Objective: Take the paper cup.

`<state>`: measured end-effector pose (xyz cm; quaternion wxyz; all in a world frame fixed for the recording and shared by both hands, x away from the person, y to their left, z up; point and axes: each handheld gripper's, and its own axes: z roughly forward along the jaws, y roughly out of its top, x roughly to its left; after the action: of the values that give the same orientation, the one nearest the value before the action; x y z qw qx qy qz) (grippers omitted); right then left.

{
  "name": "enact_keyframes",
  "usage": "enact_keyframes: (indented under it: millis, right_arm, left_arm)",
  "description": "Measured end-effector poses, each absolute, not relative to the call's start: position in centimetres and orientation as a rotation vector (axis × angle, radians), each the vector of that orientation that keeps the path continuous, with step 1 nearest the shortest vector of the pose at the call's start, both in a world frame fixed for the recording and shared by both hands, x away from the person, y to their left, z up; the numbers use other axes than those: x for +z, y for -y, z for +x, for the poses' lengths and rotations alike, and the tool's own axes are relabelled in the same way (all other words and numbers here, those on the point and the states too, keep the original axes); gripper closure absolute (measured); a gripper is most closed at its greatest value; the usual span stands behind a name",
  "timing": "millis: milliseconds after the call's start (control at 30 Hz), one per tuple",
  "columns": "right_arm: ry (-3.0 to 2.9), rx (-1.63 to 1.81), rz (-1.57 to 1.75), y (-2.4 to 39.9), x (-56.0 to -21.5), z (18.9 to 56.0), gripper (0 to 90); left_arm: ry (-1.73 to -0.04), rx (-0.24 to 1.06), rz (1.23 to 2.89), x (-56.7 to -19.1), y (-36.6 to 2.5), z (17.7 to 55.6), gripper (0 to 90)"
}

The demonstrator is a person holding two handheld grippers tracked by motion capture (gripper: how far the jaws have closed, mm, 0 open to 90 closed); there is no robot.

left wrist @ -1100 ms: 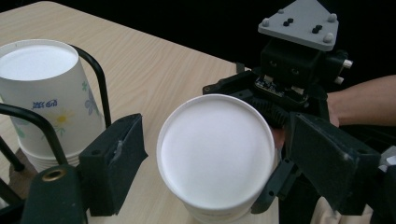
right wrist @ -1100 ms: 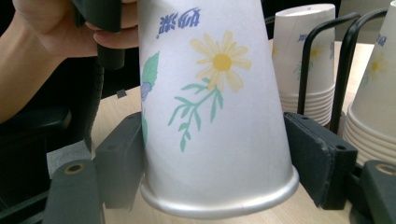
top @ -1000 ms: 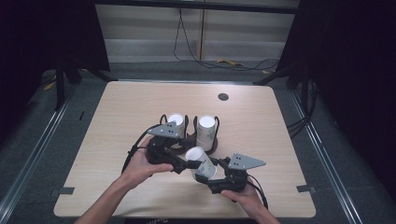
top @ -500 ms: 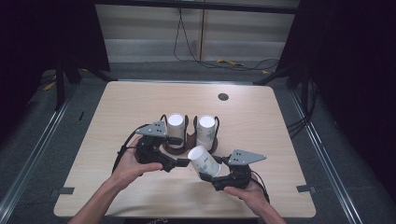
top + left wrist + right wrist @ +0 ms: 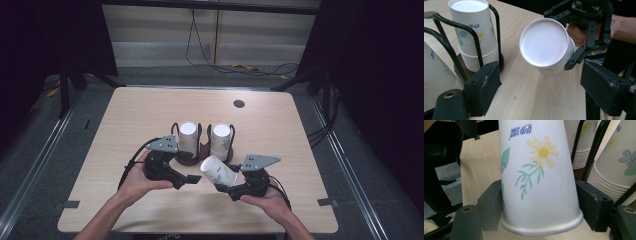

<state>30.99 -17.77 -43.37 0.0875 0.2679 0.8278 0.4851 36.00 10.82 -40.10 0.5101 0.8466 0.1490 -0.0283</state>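
Right gripper view, paper cup (image 5: 539, 177) top cut off, clamped by right tool (image 5: 544, 207)

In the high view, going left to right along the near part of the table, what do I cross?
Left hand → left gripper, jaws open with nothing between them → single paper cup, tilted and clamped near its rim → right gripper → right hand.
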Motion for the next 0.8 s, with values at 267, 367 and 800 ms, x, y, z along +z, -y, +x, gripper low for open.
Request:
enact_keyframes:
  millis: [267,367,800]
  right_arm:
    - [-2.569,1.276,0.759,17.4,-43.4,31.4,28.2]
    - [-2.579,1.251,0.738,17.2,-43.3,31.3,28.4]
    - [-2.722,1.085,0.629,16.0,-43.2,31.4,28.3]
  left_arm:
    - [-0.342,-0.02,2.087,-41.1,-10.4,36.1,16.4]
    - [-0.325,-0.014,2.097,-41.3,-10.1,36.0,17.8]
    - [-0.325,-0.041,2.17,-42.1,-9.4,35.7,18.3]
